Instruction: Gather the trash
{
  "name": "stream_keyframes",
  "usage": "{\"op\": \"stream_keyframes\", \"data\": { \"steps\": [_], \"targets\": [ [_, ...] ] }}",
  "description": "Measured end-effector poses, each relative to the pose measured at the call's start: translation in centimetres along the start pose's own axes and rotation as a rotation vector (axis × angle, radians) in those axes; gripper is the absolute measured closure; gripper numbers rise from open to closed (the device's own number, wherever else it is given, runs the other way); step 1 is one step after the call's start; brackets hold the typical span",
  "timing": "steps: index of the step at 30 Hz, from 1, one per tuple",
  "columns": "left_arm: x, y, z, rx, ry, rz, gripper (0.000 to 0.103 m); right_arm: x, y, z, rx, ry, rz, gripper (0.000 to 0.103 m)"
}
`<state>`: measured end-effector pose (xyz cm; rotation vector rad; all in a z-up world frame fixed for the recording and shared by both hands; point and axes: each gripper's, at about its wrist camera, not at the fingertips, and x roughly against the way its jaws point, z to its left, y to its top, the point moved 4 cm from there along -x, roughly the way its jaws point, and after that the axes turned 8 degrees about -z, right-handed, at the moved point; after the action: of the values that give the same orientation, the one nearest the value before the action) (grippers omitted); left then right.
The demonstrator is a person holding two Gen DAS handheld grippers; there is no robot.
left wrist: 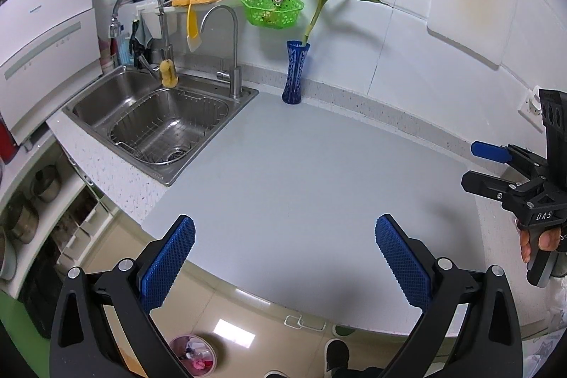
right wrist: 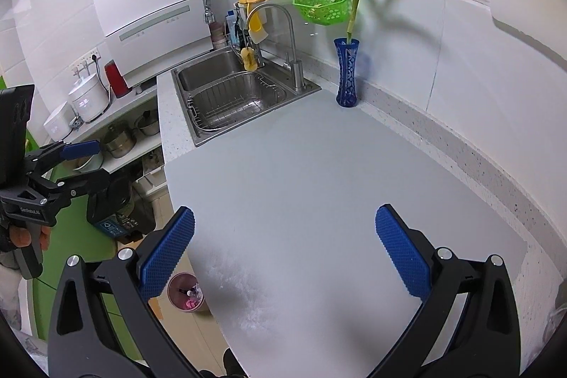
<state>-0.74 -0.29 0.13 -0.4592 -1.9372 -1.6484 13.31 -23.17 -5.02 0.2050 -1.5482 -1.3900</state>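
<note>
My left gripper [left wrist: 285, 257] is open and empty, held above the front edge of the pale grey countertop [left wrist: 301, 172]. My right gripper [right wrist: 285, 254] is open and empty above the same countertop [right wrist: 319, 183]. Each gripper shows in the other's view: the right one [left wrist: 478, 165] at the far right, the left one [right wrist: 88, 163] at the far left, both open. A small round bin [left wrist: 193, 356] with pink and white scraps inside stands on the floor below the counter; it also shows in the right wrist view [right wrist: 186, 296]. No loose trash shows on the counter.
A steel sink [left wrist: 156, 123] with a wire rack sits at the counter's left. A blue vase [left wrist: 296, 73] with a green plant stands by the back wall. A green basket [left wrist: 273, 9] hangs on the wall. Pots [right wrist: 120, 137] sit on low shelves.
</note>
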Motion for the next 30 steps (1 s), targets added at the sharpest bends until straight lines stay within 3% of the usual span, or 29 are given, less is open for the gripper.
{"op": "stream_keyframes", "data": {
  "steps": [13,23,30],
  "targets": [
    [-1.3,0.1,0.2,0.019,0.009,0.032,0.005,-0.2,0.3,0.1,-0.007,0.001,0.001,0.003],
    [-2.2,0.1,0.7,0.109,-0.069,0.063,0.005,-0.5,0.2,0.0,-0.013,-0.004,0.012,0.003],
    [-2.2,0.2,0.4,0.063,0.022,0.034,0.005,-0.6,0.1,0.0,-0.015,-0.003,0.015,0.003]
  ]
}}
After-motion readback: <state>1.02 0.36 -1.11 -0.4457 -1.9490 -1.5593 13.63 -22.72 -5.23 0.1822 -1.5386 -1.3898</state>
